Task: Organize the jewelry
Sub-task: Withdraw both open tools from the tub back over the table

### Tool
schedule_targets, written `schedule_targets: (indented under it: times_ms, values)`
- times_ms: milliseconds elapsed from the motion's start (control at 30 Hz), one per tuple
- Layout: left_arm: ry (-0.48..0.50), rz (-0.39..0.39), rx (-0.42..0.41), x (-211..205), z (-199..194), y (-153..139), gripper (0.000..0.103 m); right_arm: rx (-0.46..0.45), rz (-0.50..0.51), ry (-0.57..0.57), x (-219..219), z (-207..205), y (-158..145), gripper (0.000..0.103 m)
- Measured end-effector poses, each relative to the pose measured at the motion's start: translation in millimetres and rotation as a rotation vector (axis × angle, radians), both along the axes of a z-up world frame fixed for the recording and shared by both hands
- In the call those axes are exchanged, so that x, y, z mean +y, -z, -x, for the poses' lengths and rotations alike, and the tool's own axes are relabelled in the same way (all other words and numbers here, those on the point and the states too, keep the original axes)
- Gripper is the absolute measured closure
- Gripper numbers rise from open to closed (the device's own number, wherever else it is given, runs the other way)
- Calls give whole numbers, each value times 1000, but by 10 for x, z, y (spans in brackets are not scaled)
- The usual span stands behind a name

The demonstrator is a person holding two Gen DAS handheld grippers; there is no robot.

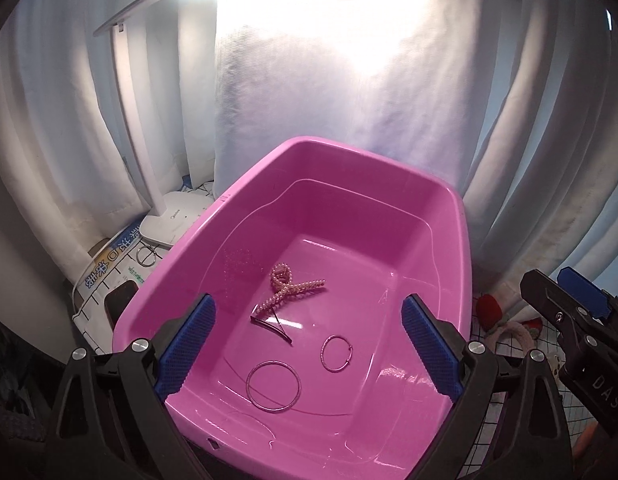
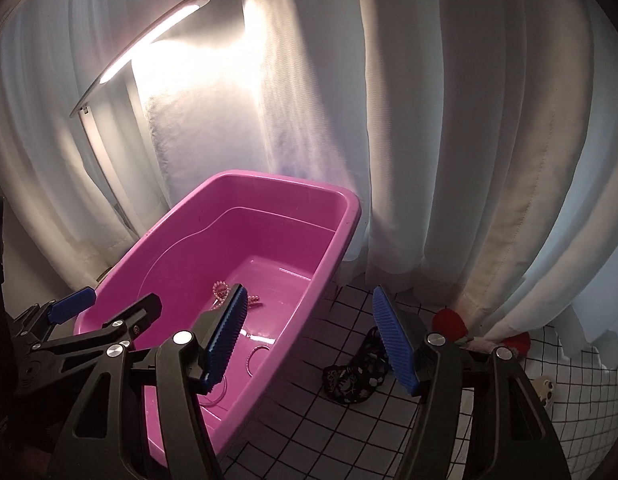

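Over the bin: left gripper [image 1: 307, 344] hangs above the pink bin [image 1: 461, 240], fingers wide apart, nothing between them.
Right gripper: [image 2: 309, 340] straddles the bin's right wall, fingers spread and empty, one pad over the bin, one over the checked surface [image 2: 349, 432].
Inside the bin: pearl clip [image 1: 291, 290], dark hairpin [image 1: 271, 326], small hoop [image 1: 337, 353] and large hoop [image 1: 273, 386], all lying flat on the floor.
Clip axis: long axis runs from near-left to far-right, looped end toward the far wall.
Hairpin axis: slants from left to near-right, one end just beside the clip's lower tip; touching or not, cannot tell.
Still outside: a ring [image 1: 146, 256] by the lamp [image 1: 169, 220] at left; black lace piece [image 2: 357, 372] on the surface at right, just below the right gripper.
Judged step: likely reaching for a leftover piece.
Risk: thin hoops lie flush on slick plastic, so pads may skid off them.
Risk: the right gripper's inner finger sits close to the rim and could knock or shift the bin.
Risk: lace is limp and may snag or drape off one pad.
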State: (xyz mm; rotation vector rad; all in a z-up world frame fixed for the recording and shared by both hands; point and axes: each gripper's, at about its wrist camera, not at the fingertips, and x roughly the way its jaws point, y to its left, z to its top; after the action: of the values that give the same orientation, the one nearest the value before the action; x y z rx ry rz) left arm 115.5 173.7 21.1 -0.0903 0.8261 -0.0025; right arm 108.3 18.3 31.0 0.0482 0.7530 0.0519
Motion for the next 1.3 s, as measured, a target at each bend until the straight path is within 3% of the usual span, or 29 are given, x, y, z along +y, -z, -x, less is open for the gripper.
schedule_targets:
  times_ms: [267,500,800,1033,1300]
  values:
    - [129,1,-13,-516,275,-68,10,-17,-1,157,-492,572,37,41]
    - [260,32,-13,-1041,497,-65,10,17,-15,301,-1054,1104,265,41]
    - [393,-7,47,-1819,655,252,10,76,-48,478,-1913,1644,570,41]
    - [377,-48,100,-2190,659,646,10,158,-36,507,-2475,1896,920,41]
    - [309,-68,179,-2518,595,1098,10,263,-67,439,-2992,1813,1438,41]
